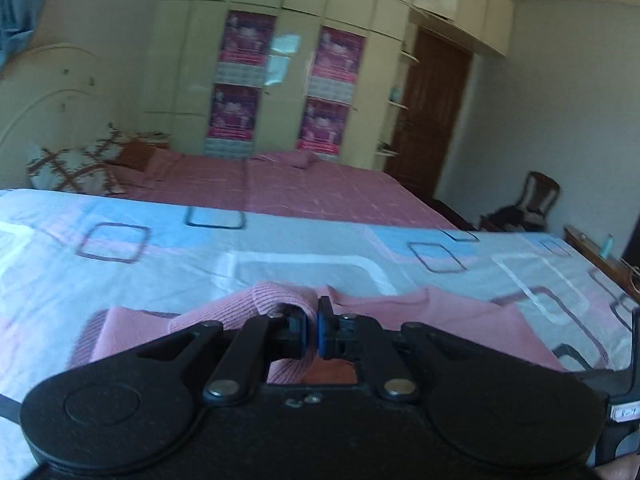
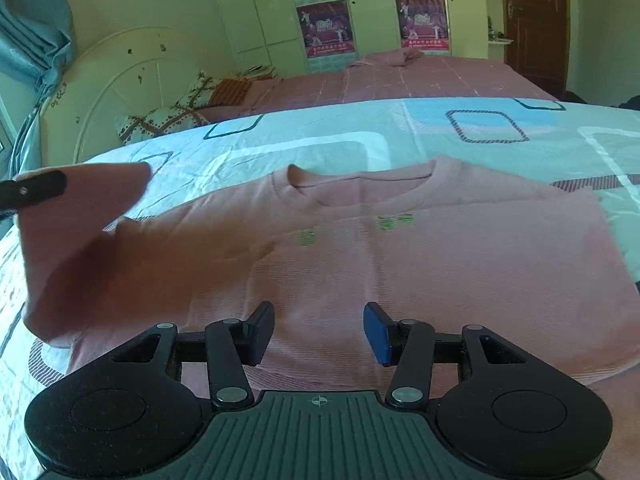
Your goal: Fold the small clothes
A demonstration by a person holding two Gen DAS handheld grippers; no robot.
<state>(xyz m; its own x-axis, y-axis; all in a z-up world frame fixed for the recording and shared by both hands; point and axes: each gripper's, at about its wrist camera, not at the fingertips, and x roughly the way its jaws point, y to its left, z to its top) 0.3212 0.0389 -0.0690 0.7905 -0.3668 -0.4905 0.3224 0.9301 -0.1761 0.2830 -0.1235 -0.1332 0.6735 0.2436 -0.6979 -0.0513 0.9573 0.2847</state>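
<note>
A small pink knit sweater (image 2: 420, 264) lies front-up on the patterned sheet, collar toward the far side, with green marks on its chest. Its left sleeve (image 2: 80, 248) is lifted off the sheet and pulled over toward the body. My left gripper (image 1: 313, 328) is shut on that sleeve's ribbed cuff (image 1: 276, 300), and its finger (image 2: 36, 190) shows at the left edge of the right wrist view. Over the sweater's lower hem hangs my right gripper (image 2: 318, 334), open, with only flat fabric below its pads.
The sheet (image 2: 320, 140) with blue and pink squares covers the work surface. Behind it stands a bed with a pink cover (image 2: 420, 76), pillows (image 2: 168, 120) and a white headboard (image 2: 120, 88). Wardrobes with posters (image 1: 240, 80), a brown door (image 1: 432, 112) and a chair (image 1: 536, 196) line the far wall.
</note>
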